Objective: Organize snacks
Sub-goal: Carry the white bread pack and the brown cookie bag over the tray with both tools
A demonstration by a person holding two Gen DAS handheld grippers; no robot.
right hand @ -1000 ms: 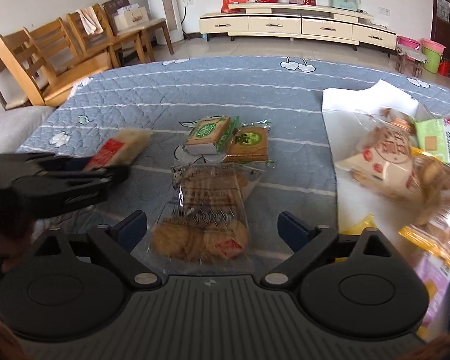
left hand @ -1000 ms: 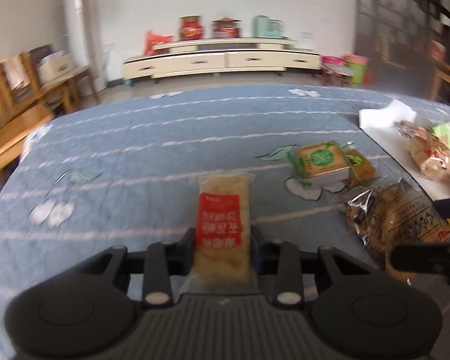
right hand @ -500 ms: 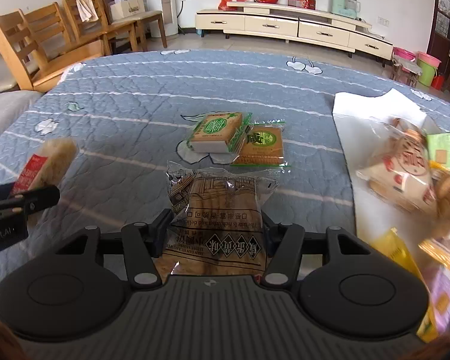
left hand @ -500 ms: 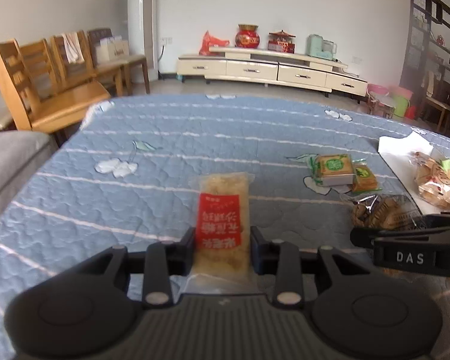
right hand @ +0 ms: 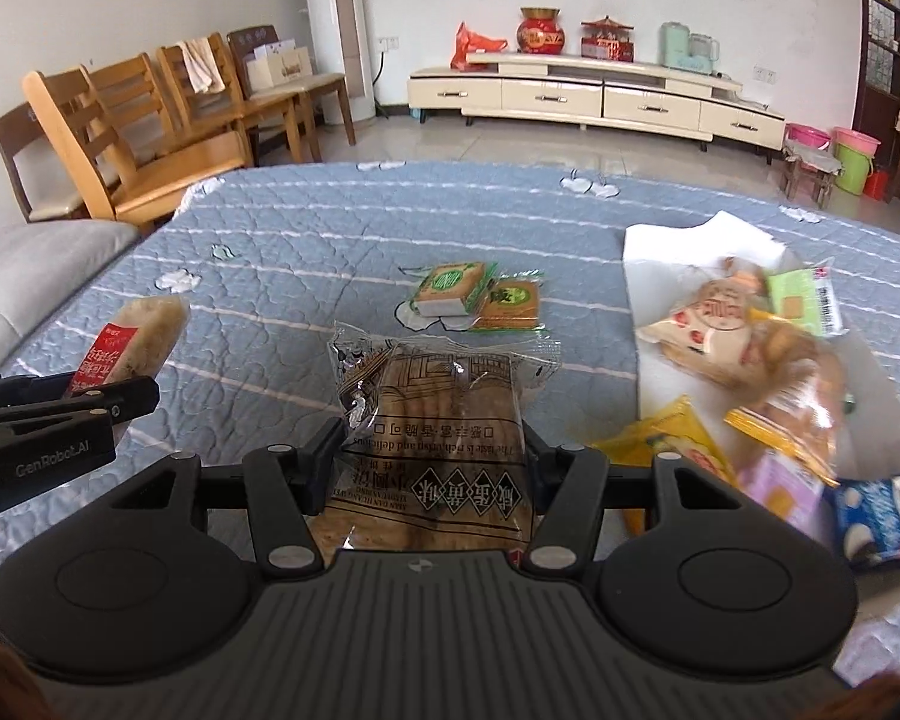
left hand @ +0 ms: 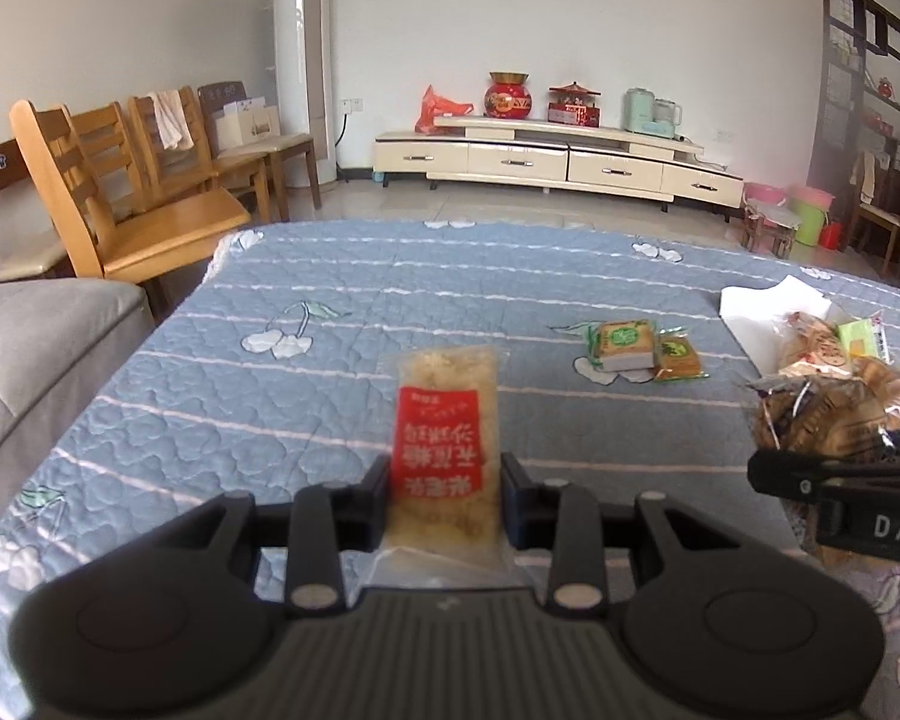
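Left wrist view, nearest first: the left gripper (left hand: 444,489) has its fingers (left hand: 373,495) closed tight on the sides of a long pale snack bar with a red label (left hand: 444,450), held lengthwise and pointing away over the blue quilted worktop (left hand: 342,324). To the right the right gripper (left hand: 834,480) comes in from the edge, pinching a clear bag of brown biscuits (left hand: 816,420). Farther out on the quilt, a green-wrapped cake (left hand: 623,345) leans on a flat green-and-orange packet (left hand: 678,354), the two touching. Beyond them to the right a white sheet (left hand: 762,306) carries a heap of mixed packets.

In the right wrist view the right gripper (right hand: 429,462) has its fingers (right hand: 324,456) pressed in against both sides of the biscuit bag (right hand: 438,420), whose crimped far end sticks out ahead, clear of the cloth as far as I can tell. On the left the left gripper (right hand: 114,399) holds the red-label bar (right hand: 132,339) tilted upward. Past the bag, the green-wrapped cake (right hand: 450,288) and flat packet (right hand: 513,303) lie together mid-quilt. The white sheet (right hand: 690,240) on the right is the only holder here: on it lie a clear pouch of pastries with red print (right hand: 711,330), a light green packet (right hand: 801,300), yellow wrappers (right hand: 684,438), a pale purple packet (right hand: 780,483) and a blue-and-white packet (right hand: 876,522), all overlapping and partly blurred.

Wooden chairs (right hand: 144,126) stand past the worktop's far left corner, and a long cream cabinet (right hand: 594,96) lines the back wall.
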